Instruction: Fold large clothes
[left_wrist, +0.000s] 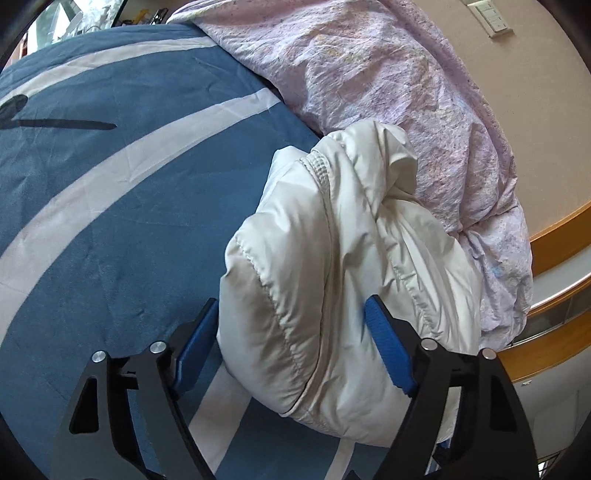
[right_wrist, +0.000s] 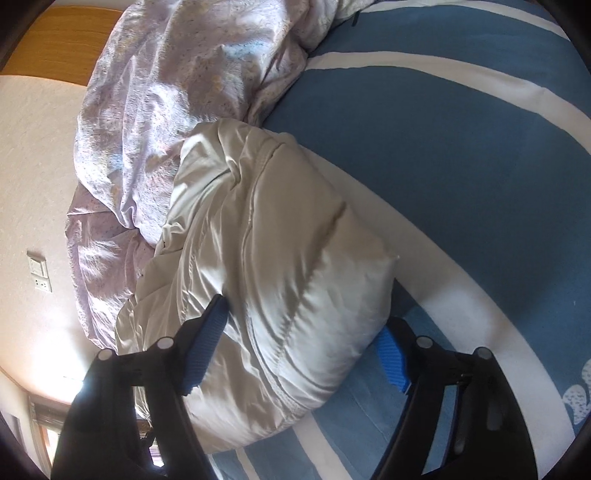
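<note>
While the white jacket (left_wrist: 332, 280) lies bunched on the blue striped bed (left_wrist: 110, 206), just beside the lilac quilt (left_wrist: 388, 74), both tools reach around it. The left tool (left_wrist: 291, 347) pinches one end of the jacket between its blue pads. The right tool (right_wrist: 299, 347) pinches the other end.

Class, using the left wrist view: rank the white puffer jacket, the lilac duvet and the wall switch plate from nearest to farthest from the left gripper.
1. White puffer jacket: between the jaws of the left gripper, on the blue striped bedcover.
2. Lilac duvet: bunched behind the jacket, upper right.
3. Wall switch plate: top right, on the wall beyond the bed.
</note>
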